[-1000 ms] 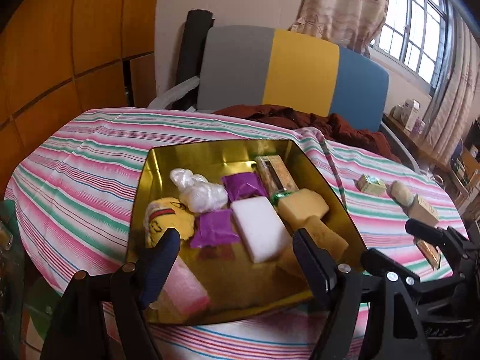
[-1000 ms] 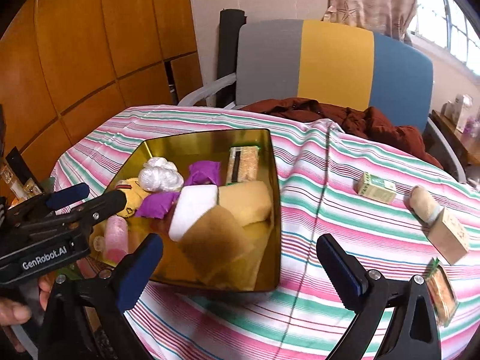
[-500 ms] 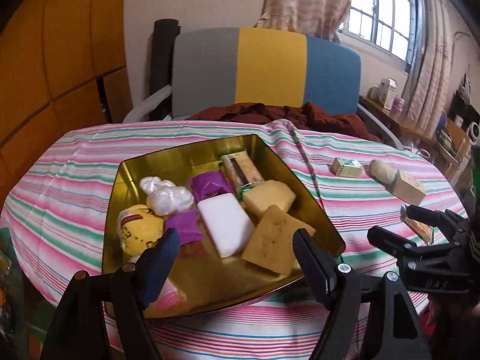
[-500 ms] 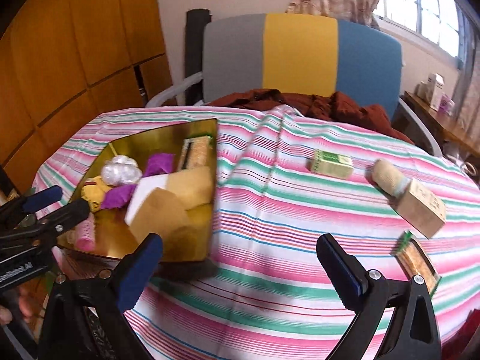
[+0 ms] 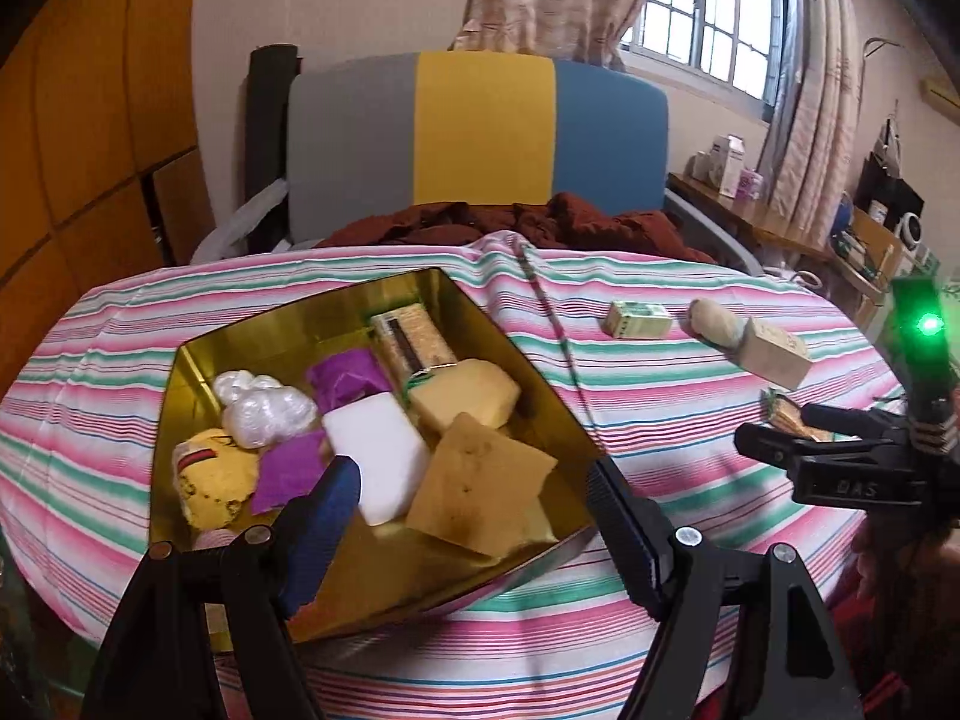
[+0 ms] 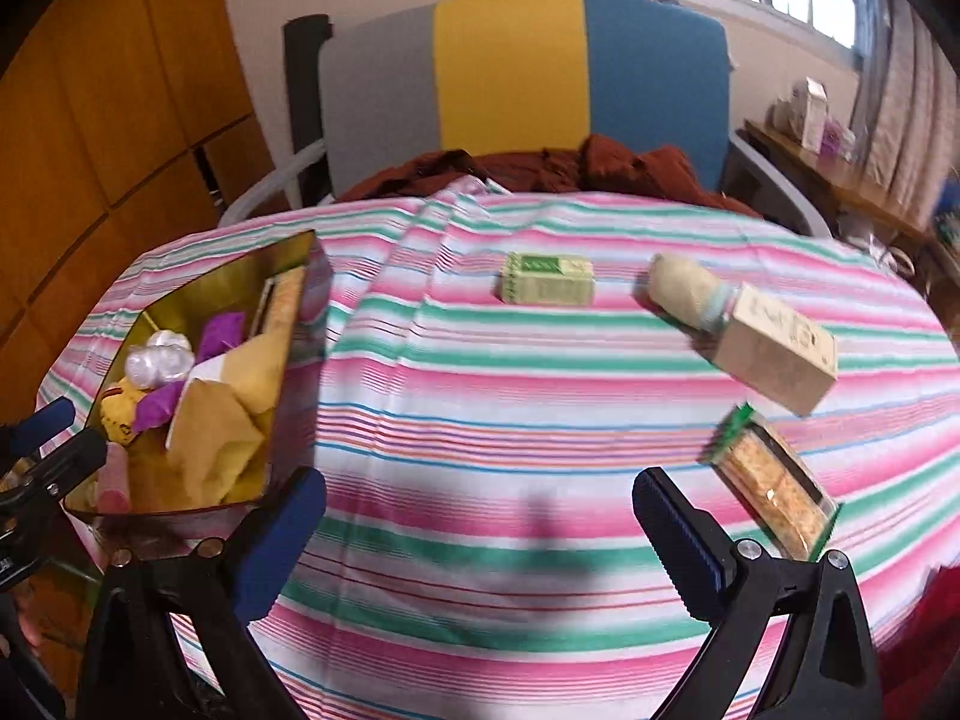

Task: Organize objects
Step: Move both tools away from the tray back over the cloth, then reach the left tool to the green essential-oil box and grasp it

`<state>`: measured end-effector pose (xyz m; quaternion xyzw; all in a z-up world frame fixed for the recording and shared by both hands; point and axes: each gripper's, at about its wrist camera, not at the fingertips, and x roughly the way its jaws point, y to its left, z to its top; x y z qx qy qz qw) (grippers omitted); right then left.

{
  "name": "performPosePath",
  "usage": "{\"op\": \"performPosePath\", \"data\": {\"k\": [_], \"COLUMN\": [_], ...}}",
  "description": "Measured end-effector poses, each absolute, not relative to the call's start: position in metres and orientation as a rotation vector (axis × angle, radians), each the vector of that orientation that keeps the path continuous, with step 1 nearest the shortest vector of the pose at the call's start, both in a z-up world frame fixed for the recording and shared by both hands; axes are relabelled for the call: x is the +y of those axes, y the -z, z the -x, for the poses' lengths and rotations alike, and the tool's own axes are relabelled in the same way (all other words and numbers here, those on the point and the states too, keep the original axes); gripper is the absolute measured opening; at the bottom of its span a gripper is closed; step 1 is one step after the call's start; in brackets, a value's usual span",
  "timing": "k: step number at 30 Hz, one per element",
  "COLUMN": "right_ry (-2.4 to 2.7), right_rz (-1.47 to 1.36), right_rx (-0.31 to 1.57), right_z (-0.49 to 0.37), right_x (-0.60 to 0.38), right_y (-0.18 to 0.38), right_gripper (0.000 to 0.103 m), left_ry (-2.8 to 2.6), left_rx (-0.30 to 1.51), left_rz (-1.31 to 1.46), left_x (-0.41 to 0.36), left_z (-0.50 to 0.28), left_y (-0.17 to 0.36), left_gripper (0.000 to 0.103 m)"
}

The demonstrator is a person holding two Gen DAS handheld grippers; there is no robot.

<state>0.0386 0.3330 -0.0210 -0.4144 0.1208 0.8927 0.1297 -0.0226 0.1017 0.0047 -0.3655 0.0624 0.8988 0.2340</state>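
Note:
A gold tin tray point(image 5: 192, 360) point(image 6: 240, 267) on the striped tablecloth holds sponges, purple packets, a white block, a plastic wad and a snack bar. My left gripper point(image 5: 474, 504) is open and empty, hovering over the tray's near edge. My right gripper point(image 6: 480, 516) is open and empty above the cloth, right of the tray. On the cloth lie a green box point(image 6: 547, 279) point(image 5: 637, 319), a beige roll point(image 6: 684, 293), a tan box point(image 6: 777, 348) and a wrapped snack bar point(image 6: 774, 489), which lies just right of the right finger.
A grey, yellow and blue chair back point(image 6: 522, 72) with brown cloth point(image 6: 540, 162) stands behind the table. Orange wooden panels point(image 5: 90, 138) fill the left. A cluttered side desk point(image 5: 780, 222) stands at the right by the window.
Both grippers have swung to the right. The tray has slid left in both views, and the loose items on the cloth have come closer to the right gripper.

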Motion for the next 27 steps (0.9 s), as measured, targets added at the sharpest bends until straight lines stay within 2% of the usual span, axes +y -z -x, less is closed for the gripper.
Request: {"op": "performPosePath", "data": {"k": [7,15,21,27], "right_ry": [-2.515,-2.372,-2.212,-2.105], "right_rz": [1.260,1.208,1.118,0.980], "right_rx": [0.452,0.612,0.788,1.053], "right_z": [-0.046,-0.060,-0.083,-0.110], "right_x": [0.366,0.447,0.512,0.546], "right_y": [0.029,0.016,0.031,0.046], "right_gripper": [0.103,0.103,0.103,0.103], "left_ry": [-2.431,-2.329,-2.273,-2.251], "left_rx": [0.142,0.226,0.307,0.346], "left_rz": [0.998,0.979,0.963,0.993], "left_x": [0.111,0.148,0.179,0.201], "left_z": [0.024,0.019,0.021,0.030], "left_y": [-0.009,-0.011,-0.013,-0.005], "left_gripper": [0.079,0.079,0.079,0.079]}}
